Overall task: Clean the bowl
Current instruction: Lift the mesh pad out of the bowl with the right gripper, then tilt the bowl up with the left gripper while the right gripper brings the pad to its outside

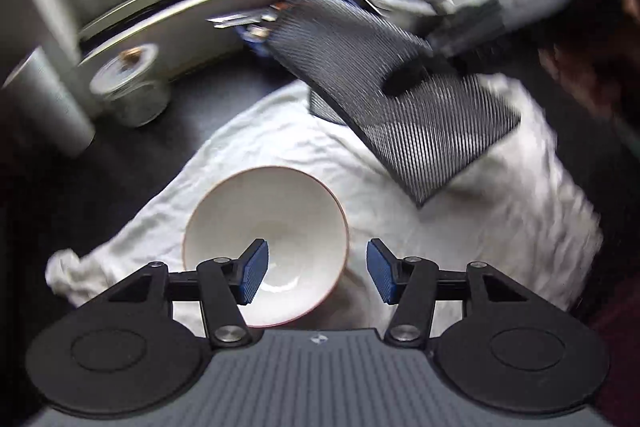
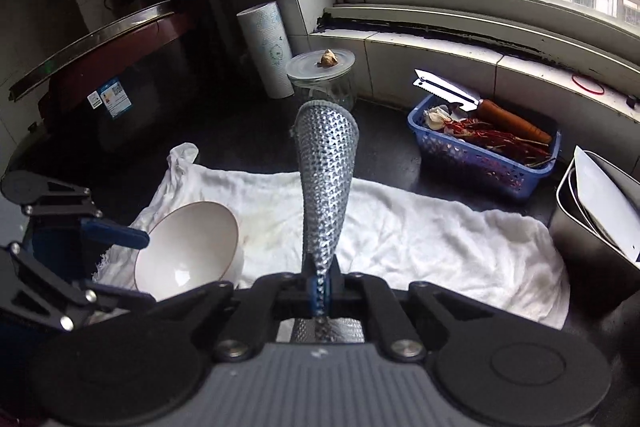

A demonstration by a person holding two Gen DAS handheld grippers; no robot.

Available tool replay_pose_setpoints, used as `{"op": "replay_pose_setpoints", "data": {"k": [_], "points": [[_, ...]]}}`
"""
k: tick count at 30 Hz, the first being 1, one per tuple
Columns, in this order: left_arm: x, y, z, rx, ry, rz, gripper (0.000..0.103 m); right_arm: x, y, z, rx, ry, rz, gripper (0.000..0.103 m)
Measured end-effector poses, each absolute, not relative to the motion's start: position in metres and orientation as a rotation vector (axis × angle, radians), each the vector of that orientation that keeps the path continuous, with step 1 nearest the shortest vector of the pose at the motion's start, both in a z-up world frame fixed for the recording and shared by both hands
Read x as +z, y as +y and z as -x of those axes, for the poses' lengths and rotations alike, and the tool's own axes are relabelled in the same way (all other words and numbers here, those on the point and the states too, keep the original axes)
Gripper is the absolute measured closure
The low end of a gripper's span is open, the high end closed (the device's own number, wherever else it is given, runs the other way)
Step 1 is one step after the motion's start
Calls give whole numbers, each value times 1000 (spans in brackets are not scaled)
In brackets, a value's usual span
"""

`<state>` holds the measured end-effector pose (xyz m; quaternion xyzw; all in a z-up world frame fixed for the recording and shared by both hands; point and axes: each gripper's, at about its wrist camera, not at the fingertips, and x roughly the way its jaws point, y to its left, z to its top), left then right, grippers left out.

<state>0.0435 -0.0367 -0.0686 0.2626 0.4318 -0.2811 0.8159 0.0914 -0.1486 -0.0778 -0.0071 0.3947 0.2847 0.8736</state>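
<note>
Plainly white bowl (image 1: 266, 247) with reddish rim, tilted on towel (image 2: 400, 227), left hand-held gripper (image 1: 318, 277) spread, right hand-held gripper (image 2: 320, 293) pinching mesh cloth (image 2: 326, 179).

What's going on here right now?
A person is cleaning a bowl with two handheld grippers. The right gripper is shut on a grey scrubbing cloth, held up above the white towel. The left gripper is open over the bowl, gripping nothing. The bowl rests on the towel, and its inside looks clean.
</note>
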Motion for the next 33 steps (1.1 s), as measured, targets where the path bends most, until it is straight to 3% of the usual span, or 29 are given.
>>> {"op": "replay_pose_setpoints", "data": {"k": [3,5,7,8,10,21,26,33], "points": [[-88,-48,-51,-634,954,-600,51,-83,-144,-82,607,842,25,97],[-98,-53,-57,-619,967,-638,71,-87,-141,-77,616,851,31,97],[-103,-54,-61,-612,979,-648,78,-89,-138,-73,622,856,38,97],[-103,-54,-63,-625,985,-628,92,-90,-137,-71,623,857,37,97],[-102,-52,-68,-637,998,-571,96,-92,-136,-68,629,864,34,96],[-83,63,-109,-387,1053,713,98,-70,-126,-68,620,711,140,96],[-116,72,-92,-243,1057,1094,95,-63,-97,-74,678,652,282,96],[-126,83,-88,-126,979,1281,92,-82,-63,-60,796,679,365,96]]}}
